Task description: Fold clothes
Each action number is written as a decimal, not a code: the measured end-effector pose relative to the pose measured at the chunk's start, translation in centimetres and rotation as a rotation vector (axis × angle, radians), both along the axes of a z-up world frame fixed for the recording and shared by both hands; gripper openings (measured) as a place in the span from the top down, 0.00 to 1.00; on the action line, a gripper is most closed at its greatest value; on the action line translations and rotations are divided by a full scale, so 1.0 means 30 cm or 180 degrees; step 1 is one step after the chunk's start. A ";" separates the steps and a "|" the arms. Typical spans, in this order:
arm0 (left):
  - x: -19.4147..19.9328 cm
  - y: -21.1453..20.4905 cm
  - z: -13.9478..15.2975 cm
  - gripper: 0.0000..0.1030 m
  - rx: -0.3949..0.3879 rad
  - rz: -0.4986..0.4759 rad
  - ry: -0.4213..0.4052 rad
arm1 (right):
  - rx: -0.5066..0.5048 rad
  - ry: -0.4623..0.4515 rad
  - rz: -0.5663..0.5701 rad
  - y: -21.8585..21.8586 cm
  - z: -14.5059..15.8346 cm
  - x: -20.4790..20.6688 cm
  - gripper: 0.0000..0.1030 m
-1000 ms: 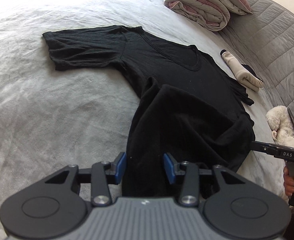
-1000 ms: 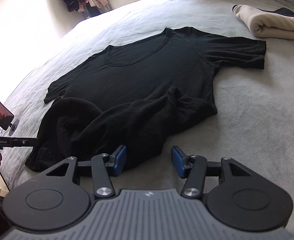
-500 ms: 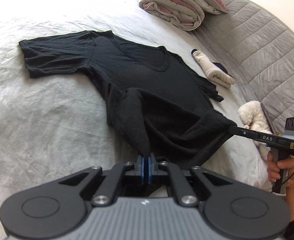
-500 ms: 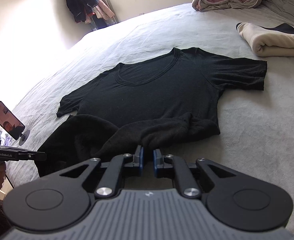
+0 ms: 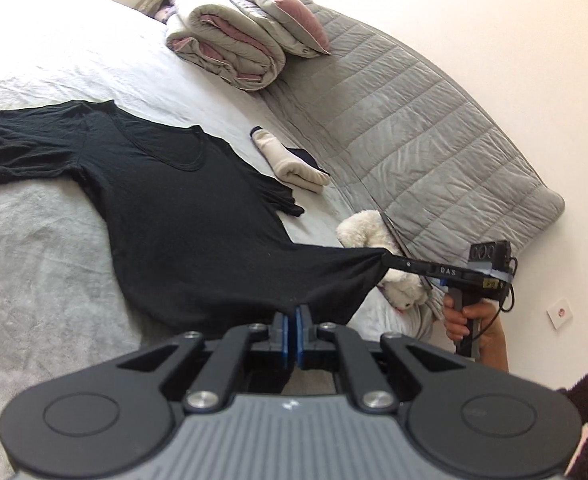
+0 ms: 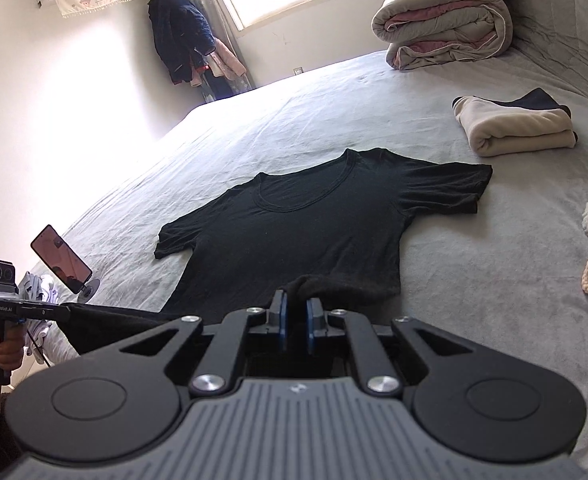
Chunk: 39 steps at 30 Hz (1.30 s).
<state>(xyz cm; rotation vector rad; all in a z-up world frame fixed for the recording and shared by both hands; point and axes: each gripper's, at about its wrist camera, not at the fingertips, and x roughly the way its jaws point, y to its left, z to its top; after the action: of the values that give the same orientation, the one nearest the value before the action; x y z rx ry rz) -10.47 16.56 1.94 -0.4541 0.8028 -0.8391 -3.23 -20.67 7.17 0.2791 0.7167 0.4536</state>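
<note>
1. While both tools sit at the near edge of the bed (image 6: 494, 280), the left claw (image 5: 293, 322) is clenched on the bottom hem of the black T-shirt (image 5: 182, 208), its blue pads pressed together with a pinch of fabric between them.
2. Close beside it along the same hem, the right claw (image 6: 294, 320) grips a thicker bunch of the T-shirt (image 6: 294, 232); its pads stand slightly apart around the cloth.
3. Seen from the left wrist, the right claw (image 5: 386, 258) is level and pulls its hem corner out to a taut point past the shirt's side, with the person's hand (image 5: 468, 320) wrapped round the handle below.
4. Seen from the right wrist, the left claw (image 6: 64, 312) does the same at the opposite hem corner, held in a hand (image 6: 6, 348) low at the frame edge.
5. Beyond the hem, the rest of the T-shirt lies flat on the bed, front up, both sleeves spread and the neckline farthest away.
6. Just past the shirt's right sleeve lies a folded cream garment (image 6: 518, 128) with something dark beneath it.
7. Beside the shirt's right flank sits a white plush toy (image 5: 378, 236).
8. Well beyond the neckline, a rolled duvet (image 6: 446, 28) rests at the far end of the bed.
</note>
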 end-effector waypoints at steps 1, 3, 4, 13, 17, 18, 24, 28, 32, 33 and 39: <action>-0.004 -0.006 -0.008 0.96 0.0068 -0.0074 -0.0013 | 0.0013 0.0030 0.0010 -0.010 -0.002 -0.004 0.90; -0.013 -0.019 -0.023 0.96 0.0205 -0.0222 -0.0038 | -0.0033 0.0111 0.0058 -0.019 -0.014 -0.006 0.90; -0.018 -0.026 -0.031 0.96 0.0273 -0.0296 -0.0051 | -0.0067 0.0163 0.0089 -0.021 -0.022 -0.005 0.89; 0.015 -0.096 -0.119 0.44 0.1040 -0.0485 0.0045 | -0.0281 0.0525 0.0033 -0.046 -0.115 0.038 0.54; 0.057 -0.081 -0.132 0.41 0.1225 -0.0219 0.0084 | -0.0302 0.0501 -0.0092 -0.057 -0.118 0.072 0.45; 0.072 -0.076 -0.134 0.41 0.1248 -0.0139 0.0101 | -0.0285 0.0514 -0.0118 -0.057 -0.118 0.089 0.45; 0.270 -0.054 -0.114 0.41 0.1480 0.0481 0.0380 | -0.0182 0.0596 -0.0272 -0.051 -0.107 0.218 0.45; 0.439 -0.045 -0.094 0.41 0.1689 0.0770 0.0279 | -0.0348 0.0456 -0.0217 -0.020 -0.083 0.353 0.38; 0.609 -0.026 -0.110 0.41 0.1801 0.1082 0.0124 | -0.0663 0.0260 -0.0145 0.023 -0.118 0.488 0.37; 0.643 -0.022 -0.119 0.41 0.1827 0.1132 0.0064 | -0.0716 0.0222 -0.0128 0.030 -0.136 0.521 0.37; 0.850 -0.012 -0.174 0.41 0.2028 0.1389 -0.0268 | -0.0922 0.0046 -0.0072 0.064 -0.217 0.699 0.37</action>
<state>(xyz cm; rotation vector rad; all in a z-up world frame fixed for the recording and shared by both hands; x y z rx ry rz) 15.02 16.18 -3.28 -0.0173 0.8053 -0.1705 17.73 -18.76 0.66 0.0182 0.7823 0.3213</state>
